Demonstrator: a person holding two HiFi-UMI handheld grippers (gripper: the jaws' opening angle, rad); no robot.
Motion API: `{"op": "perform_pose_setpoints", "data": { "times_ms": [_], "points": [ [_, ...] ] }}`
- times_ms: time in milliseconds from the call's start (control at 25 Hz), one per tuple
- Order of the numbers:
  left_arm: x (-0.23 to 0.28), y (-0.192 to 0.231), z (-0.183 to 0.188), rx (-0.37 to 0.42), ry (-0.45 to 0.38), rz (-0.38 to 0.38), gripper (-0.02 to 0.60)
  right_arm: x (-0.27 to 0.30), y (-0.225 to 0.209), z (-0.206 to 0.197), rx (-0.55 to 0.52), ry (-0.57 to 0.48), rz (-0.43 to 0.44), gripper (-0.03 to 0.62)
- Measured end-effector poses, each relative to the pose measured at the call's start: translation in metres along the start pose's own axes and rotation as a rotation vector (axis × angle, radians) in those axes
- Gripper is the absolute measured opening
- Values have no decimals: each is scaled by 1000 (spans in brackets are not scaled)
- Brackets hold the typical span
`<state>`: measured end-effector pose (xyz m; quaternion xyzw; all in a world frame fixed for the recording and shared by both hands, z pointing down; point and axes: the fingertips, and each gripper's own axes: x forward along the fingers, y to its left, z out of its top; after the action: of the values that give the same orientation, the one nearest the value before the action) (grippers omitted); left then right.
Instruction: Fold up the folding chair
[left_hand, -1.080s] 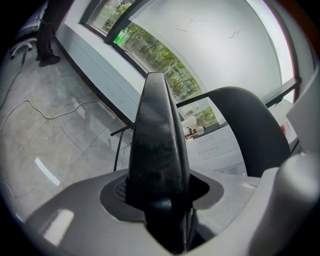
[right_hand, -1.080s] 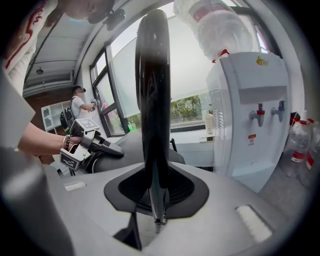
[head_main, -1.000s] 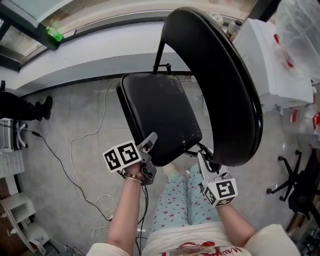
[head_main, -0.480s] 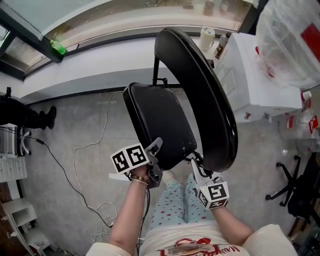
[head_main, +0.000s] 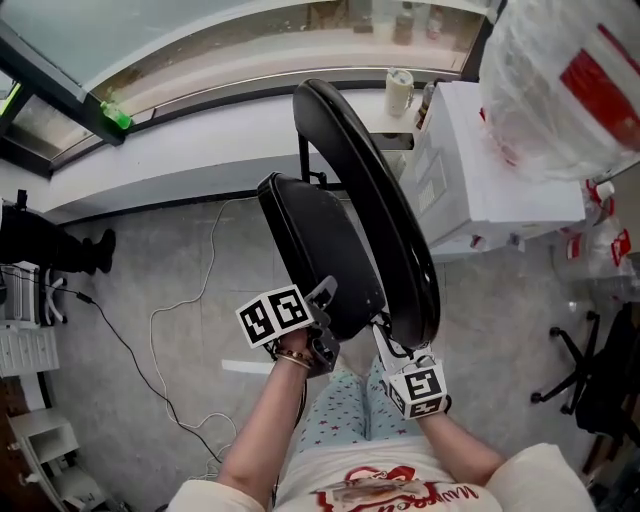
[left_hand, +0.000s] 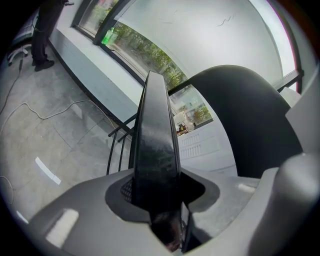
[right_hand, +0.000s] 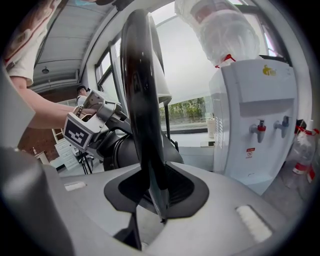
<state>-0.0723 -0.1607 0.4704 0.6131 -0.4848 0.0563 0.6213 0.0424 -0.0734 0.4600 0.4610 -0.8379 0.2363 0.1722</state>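
Seat (head_main: 318, 250) and backrest (head_main: 385, 230) of the black folding chair (head_main: 340, 130) are tilted steeply and lie near each other, with a narrow gap between them at the lower end. The chair is over the grey floor (head_main: 150, 260), right in front of the person and beside a white water dispenser (head_main: 470, 170). The left hand-held gripper (head_main: 326, 296) is clamped on the near edge of the seat, which runs edge-on between its jaws in the left gripper view. The right hand-held gripper (head_main: 384, 338) is clamped on the rim of the backrest, whose thin edge sits between its jaws. A white cable (head_main: 165, 310) trails across the floor at the left.
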Motion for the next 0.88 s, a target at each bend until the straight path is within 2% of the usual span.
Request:
{"op": "perform_pose_setpoints", "data": {
  "times_ms": [880],
  "points": [
    [40, -63, -10, 23, 4, 48, 145, -11, -39, 11, 28, -28, -29, 101]
  ]
}}
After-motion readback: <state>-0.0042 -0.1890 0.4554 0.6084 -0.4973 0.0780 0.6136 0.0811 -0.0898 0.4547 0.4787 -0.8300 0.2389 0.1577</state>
